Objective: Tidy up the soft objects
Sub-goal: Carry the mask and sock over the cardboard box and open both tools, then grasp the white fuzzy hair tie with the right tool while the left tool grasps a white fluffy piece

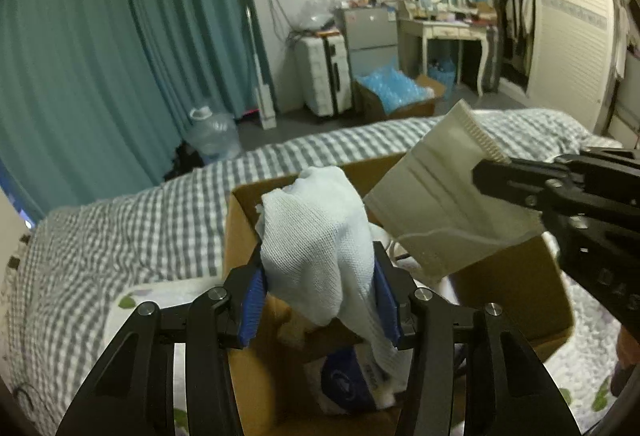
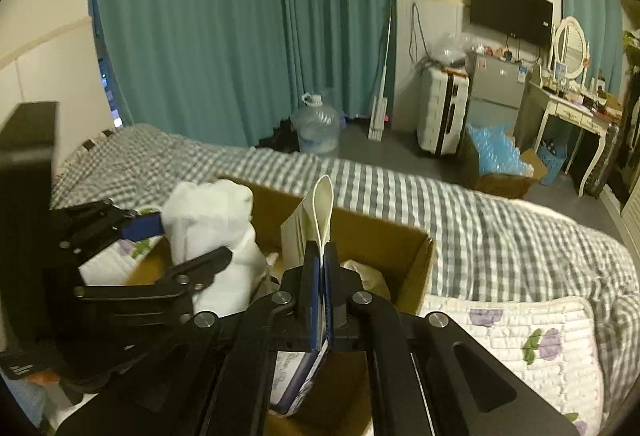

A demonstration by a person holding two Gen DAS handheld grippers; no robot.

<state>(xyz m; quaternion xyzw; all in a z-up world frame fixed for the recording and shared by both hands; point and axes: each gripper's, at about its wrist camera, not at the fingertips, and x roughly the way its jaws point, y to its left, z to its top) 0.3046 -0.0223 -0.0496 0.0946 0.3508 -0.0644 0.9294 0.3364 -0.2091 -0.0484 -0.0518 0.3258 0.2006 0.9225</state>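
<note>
My left gripper [image 1: 320, 296] is shut on a white knitted sock [image 1: 320, 240] and holds it above an open cardboard box [image 1: 516, 288] on the bed. The sock also shows in the right wrist view [image 2: 208, 220], with the left gripper [image 2: 168, 248] around it. My right gripper [image 2: 322, 276] is shut on a flat cream face mask [image 2: 323, 211], seen edge-on above the box [image 2: 400, 236]. In the left wrist view the mask [image 1: 444, 195] hangs over the box's right side, pinched by the right gripper [image 1: 488, 175]. A blue-and-white packet [image 1: 348, 384] lies inside the box.
The box stands on a bed with a grey checked cover [image 2: 500, 232]. A white quilted pillow with purple flowers [image 2: 512, 332] lies beside the box. Beyond the bed are teal curtains [image 2: 240, 27], a water jug [image 2: 316, 123], a suitcase [image 2: 440, 111] and a dressing table [image 2: 568, 107].
</note>
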